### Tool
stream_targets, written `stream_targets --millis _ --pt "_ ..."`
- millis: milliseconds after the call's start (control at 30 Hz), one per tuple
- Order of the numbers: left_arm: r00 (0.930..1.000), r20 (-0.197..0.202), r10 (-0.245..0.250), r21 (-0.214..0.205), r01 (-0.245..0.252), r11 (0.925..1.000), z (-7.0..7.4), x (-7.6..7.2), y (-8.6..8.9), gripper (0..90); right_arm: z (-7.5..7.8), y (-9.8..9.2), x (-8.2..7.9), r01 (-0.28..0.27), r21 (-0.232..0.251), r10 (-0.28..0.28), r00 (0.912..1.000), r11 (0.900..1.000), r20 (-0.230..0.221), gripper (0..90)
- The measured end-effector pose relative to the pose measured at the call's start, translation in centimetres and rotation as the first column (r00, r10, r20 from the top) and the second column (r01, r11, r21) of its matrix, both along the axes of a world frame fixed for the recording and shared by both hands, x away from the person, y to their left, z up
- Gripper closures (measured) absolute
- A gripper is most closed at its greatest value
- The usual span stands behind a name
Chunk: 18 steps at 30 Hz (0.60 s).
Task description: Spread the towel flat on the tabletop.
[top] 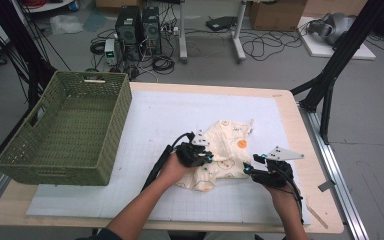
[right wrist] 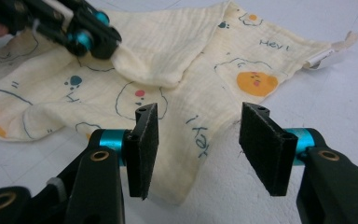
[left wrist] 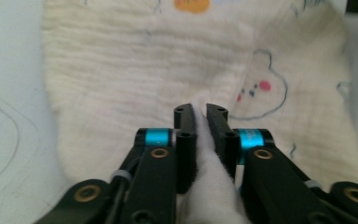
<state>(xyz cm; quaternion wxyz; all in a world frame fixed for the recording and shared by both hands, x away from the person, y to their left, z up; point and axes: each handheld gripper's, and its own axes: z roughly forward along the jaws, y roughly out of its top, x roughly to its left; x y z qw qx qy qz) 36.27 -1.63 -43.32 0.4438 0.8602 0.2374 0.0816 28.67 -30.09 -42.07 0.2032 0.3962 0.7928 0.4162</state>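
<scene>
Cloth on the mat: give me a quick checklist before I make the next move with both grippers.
1. Left gripper pinching a fold of the cloth: ok, jaws shut on it.
2. Right gripper ready: ok, jaws open, cloth edge lying between them, pads not touching.
3. Cloth flat: not ok, bunched and creased.
4. Green basket clear of the cloth: ok, at the table's left.
5. Cloth fully on the white mat: ok.

Overhead plus two close gripper views
</scene>
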Motion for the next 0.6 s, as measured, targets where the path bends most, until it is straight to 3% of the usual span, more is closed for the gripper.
stream_targets --millis 33,67,100,167,200,300,433,467,500,533,600 --pt "0.9997 -0.021 0.009 -0.042 -0.009 0.9991 0.3 0.2 0.5 85.0 0.0 0.0 0.0 0.0 -0.001 0.0 1.0 1.0 -0.004 47.1" --pt "0.998 -0.055 0.031 -0.116 -0.037 0.9925 0.6 0.6 1.2 85.2 -0.1 0.0 0.0 0.0 -0.003 0.0 1.0 1.0 -0.006 47.1" --pt "0.9963 -0.069 0.051 -0.15 -0.061 0.9868 0.9 0.8 1.8 85.3 -0.1 0.1 0.0 0.0 -0.004 0.0 1.0 1.0 -0.008 47.1" --pt "0.9878 -0.078 0.135 -0.228 -0.15 0.9621 1.5 1.4 3.4 85.3 -0.1 0.1 0.0 0.002 -0.002 -0.002 0.9999 1.0 -0.01 47.2" --pt "0.9806 -0.069 0.183 -0.244 -0.195 0.9501 1.8 1.6 4.2 85.4 -0.1 0.1 0.0 0.003 -0.002 -0.003 1.0 1.0 -0.005 47.2" --pt "0.9519 -0.037 0.304 -0.223 -0.304 0.9261 2.0 2.2 6.7 85.4 -0.1 0.1 -0.1 0.008 0.002 -0.008 1.0 1.0 -0.005 47.1" --pt "0.9152 -0.009 0.403 -0.203 -0.396 0.8954 1.8 2.4 9.1 85.3 -0.3 0.1 0.0 0.017 0.003 -0.017 0.9998 0.9998 -0.007 47.2" --pt "0.9023 -0.009 0.431 -0.19 -0.425 0.8852 1.7 2.4 9.6 85.3 -0.3 0.1 0.0 0.017 0.004 -0.017 0.9998 0.9998 -0.007 47.2" --pt "0.8798 -0.019 0.475 -0.179 -0.47 0.8643 1.5 2.5 10.0 85.3 -0.3 0.2 0.0 0.02 0.006 -0.02 0.9997 0.9998 -0.013 47.3" --pt "0.8517 -0.039 0.523 -0.152 -0.522 0.8393 1.2 2.6 10.7 85.2 -0.3 0.2 0.0 0.024 0.006 -0.024 0.9996 0.9997 -0.013 47.4" --pt "0.8193 -0.066 0.57 -0.106 -0.573 0.8124 0.7 3.0 11.4 82.4 -0.3 0.3 0.0 0.031 0.008 -0.031 0.9994 0.9995 -0.013 47.5"
